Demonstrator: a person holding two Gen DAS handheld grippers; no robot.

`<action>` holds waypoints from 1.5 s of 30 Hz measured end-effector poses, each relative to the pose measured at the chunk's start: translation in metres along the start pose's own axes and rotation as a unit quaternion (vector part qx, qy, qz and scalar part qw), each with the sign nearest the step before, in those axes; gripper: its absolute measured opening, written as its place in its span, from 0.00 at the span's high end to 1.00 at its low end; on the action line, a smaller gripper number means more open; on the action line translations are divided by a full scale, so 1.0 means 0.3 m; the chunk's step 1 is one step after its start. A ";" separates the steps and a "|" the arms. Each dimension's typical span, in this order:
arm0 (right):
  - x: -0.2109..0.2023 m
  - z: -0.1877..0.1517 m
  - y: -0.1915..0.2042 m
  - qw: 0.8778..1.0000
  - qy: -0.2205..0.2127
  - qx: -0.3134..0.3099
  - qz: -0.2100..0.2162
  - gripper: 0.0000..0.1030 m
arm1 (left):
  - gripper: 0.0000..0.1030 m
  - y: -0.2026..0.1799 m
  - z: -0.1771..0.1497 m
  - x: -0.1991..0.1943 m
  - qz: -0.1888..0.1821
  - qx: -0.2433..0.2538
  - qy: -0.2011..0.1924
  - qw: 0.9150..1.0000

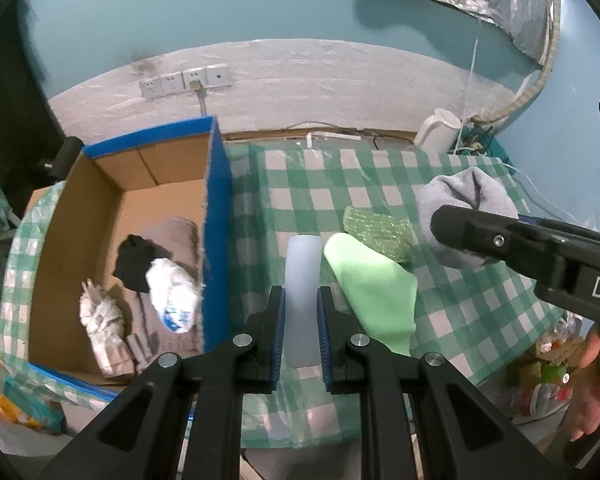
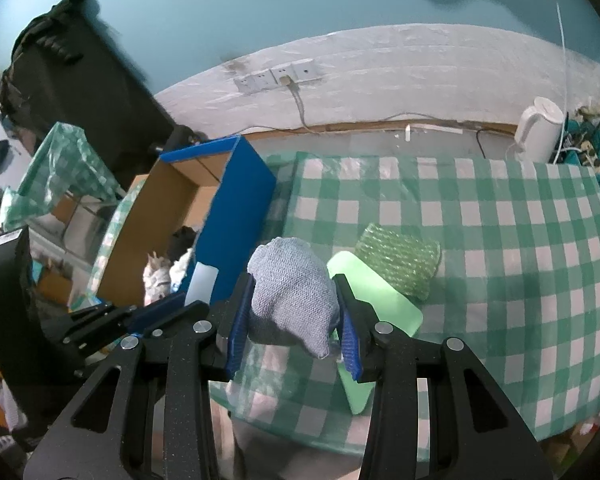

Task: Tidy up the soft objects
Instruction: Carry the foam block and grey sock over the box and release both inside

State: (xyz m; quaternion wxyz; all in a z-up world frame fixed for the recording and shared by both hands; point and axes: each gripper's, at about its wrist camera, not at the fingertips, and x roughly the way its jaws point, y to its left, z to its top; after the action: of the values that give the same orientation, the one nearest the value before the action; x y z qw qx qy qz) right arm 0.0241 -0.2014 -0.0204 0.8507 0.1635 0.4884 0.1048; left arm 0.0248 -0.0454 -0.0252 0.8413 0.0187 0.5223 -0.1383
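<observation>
My left gripper [image 1: 301,300] is shut on a pale translucent white strip [image 1: 302,280] that stands up between its blue pads, just right of the blue-edged cardboard box [image 1: 216,216]. My right gripper [image 2: 293,312] is shut on a grey knitted cloth bundle [image 2: 292,292], lifted above the checked tablecloth [image 2: 500,260]. In the left wrist view the same bundle [image 1: 460,196] shows at the right gripper's [image 1: 440,226] tip. A light green sheet [image 1: 372,284] and a green bubble-wrap roll [image 1: 380,232] lie on the cloth. The box holds a black cloth [image 1: 134,258], white crumpled bags [image 1: 172,296] and a brownish cloth [image 1: 176,236].
A white kettle [image 2: 538,128] and tangled cables stand at the table's back right. Wall sockets [image 1: 186,82] sit above the box. A dark cabinet [image 2: 80,80] stands at left. A person's hand [image 1: 592,384] holds the right gripper's handle. Clutter lies on the floor below the table's right edge.
</observation>
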 end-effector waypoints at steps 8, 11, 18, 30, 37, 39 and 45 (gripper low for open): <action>0.029 0.026 0.096 1.000 0.005 -0.023 0.003 0.61 | 0.85 0.087 0.008 -0.031 0.020 -0.021 -0.009 1.000; 0.046 0.035 0.135 0.999 0.008 -0.033 0.004 0.61 | 0.85 0.135 0.009 -0.045 0.027 -0.032 -0.014 0.999; 0.102 0.047 0.221 0.998 0.021 -0.053 0.005 0.60 | 0.85 0.234 0.002 -0.070 0.037 -0.054 -0.020 0.998; 0.212 0.072 0.362 0.996 0.045 -0.081 0.013 0.60 | 0.85 0.406 -0.012 -0.069 0.049 -0.094 -0.017 0.994; 0.298 0.076 0.426 0.993 0.066 -0.095 0.014 0.60 | 0.85 0.509 -0.035 -0.044 0.064 -0.118 -0.007 0.991; 0.319 0.075 0.436 0.993 0.071 -0.097 0.015 0.60 | 0.85 0.531 -0.042 -0.033 0.070 -0.123 -0.004 0.990; 0.394 0.079 0.485 0.991 0.087 -0.103 0.019 0.60 | 0.85 0.574 -0.056 0.002 0.070 -0.133 0.007 0.989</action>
State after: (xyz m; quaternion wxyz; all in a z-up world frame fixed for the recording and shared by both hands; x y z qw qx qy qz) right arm 0.1011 -0.0311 -0.0479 0.8152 0.0747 0.5438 0.1848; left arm 0.0538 0.1229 -0.0527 0.8401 -0.0561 0.5395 -0.0077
